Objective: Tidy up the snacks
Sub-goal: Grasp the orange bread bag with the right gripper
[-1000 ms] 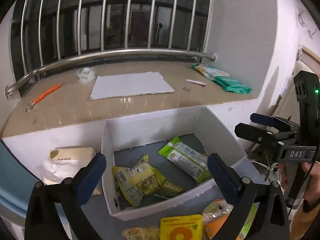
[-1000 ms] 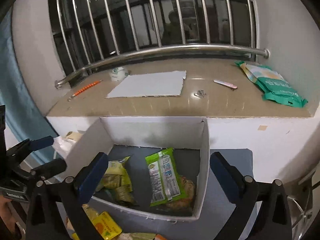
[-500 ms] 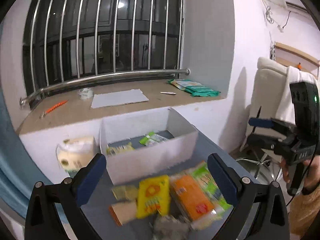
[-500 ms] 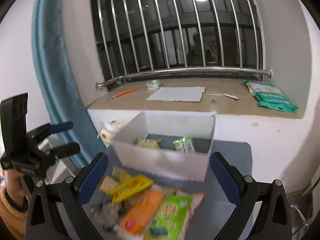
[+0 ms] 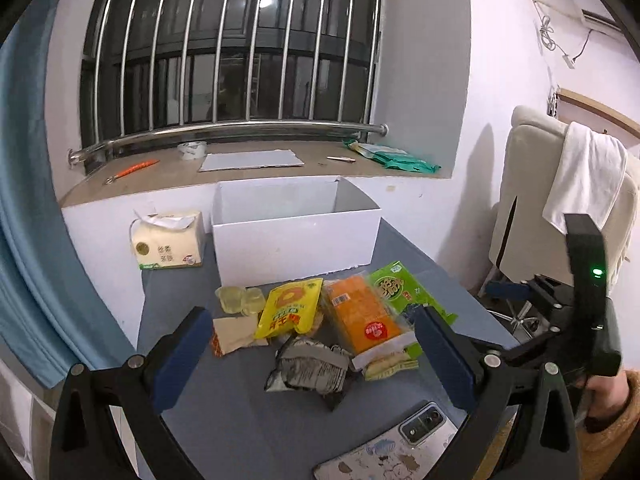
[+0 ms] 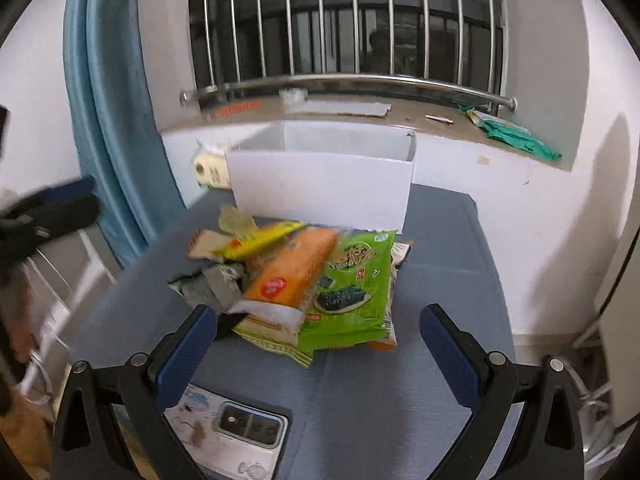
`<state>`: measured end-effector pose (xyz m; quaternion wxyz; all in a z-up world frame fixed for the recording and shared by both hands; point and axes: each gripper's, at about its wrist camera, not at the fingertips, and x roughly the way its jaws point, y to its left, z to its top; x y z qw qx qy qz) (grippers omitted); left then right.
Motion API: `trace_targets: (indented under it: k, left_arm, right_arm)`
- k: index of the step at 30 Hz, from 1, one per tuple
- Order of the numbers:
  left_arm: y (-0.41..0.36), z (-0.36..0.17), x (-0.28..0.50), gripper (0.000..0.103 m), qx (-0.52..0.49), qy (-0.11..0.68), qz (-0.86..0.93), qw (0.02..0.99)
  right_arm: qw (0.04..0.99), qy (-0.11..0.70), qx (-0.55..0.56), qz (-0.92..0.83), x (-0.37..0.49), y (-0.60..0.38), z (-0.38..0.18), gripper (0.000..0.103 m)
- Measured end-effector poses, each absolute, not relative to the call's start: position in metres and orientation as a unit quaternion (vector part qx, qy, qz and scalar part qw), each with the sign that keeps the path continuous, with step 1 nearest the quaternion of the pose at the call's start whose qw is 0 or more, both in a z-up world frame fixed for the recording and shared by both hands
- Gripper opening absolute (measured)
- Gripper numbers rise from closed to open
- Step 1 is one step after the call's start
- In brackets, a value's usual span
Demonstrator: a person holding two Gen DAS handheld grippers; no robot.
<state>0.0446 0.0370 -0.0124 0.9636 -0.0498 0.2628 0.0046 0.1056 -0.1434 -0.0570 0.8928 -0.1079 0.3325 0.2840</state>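
- Left wrist view: barred window and stone sill at the back, grey surface [image 5: 248, 420] below with the white box [image 5: 296, 236] against the sill wall. A second ago I was looking down into that box at the packets inside; now I have pulled back and up, and the loose snack pile [image 5: 332, 320] lies in front of the box, between my fingers. My read: one drop is done and the next pick starts here.
- Left tongs [image 5: 312, 356] spread wide, holding nothing, touching nothing, hovering short of the crumpled grey wrapper [image 5: 312, 368]. A phone [image 5: 400, 448] lies near the front edge.
- Right wrist view: same window, blue curtain [image 6: 108, 120] at left. I have backed away here too; the box interior is now hidden behind its front wall.
- Right tongs [image 6: 320, 356] wide open and empty, just short of the green packet [image 6: 352, 292] and orange packet [image 6: 296, 272] on top of the pile.
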Motion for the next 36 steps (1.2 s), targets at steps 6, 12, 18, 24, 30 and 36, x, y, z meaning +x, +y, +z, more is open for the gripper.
trace_targets:
  k: [6, 12, 18, 24, 30, 36]
  left_arm:
    - [0.044, -0.023, 0.029, 0.103, -0.061, 0.270, 0.011, 0.961]
    - [0.053, -0.040, 0.017, 0.103, -0.079, 0.281, 0.015, 0.956]
    - [0.060, -0.051, 0.011, 0.103, -0.093, 0.292, 0.020, 0.952]
    - [0.064, -0.059, 0.011, 0.103, -0.104, 0.302, 0.025, 0.947]
    - [0.058, -0.072, 0.024, 0.103, -0.106, 0.324, 0.017, 0.940]
    - [0.051, -0.097, 0.059, 0.103, -0.116, 0.366, -0.015, 0.923]
  right_arm:
    - [0.883, 0.356, -0.144, 0.270, 0.128, -0.101, -0.070, 0.103]
    - [0.867, 0.404, -0.169, 0.239, 0.172, -0.061, -0.100, 0.103]
    - [0.857, 0.433, -0.192, 0.202, 0.193, -0.036, -0.127, 0.103]
    - [0.858, 0.417, -0.206, 0.218, 0.185, -0.035, -0.121, 0.060]
    - [0.862, 0.401, -0.139, 0.276, 0.171, -0.077, -0.096, 0.059]
    - [0.863, 0.359, -0.031, 0.353, 0.144, -0.127, -0.063, 0.059]
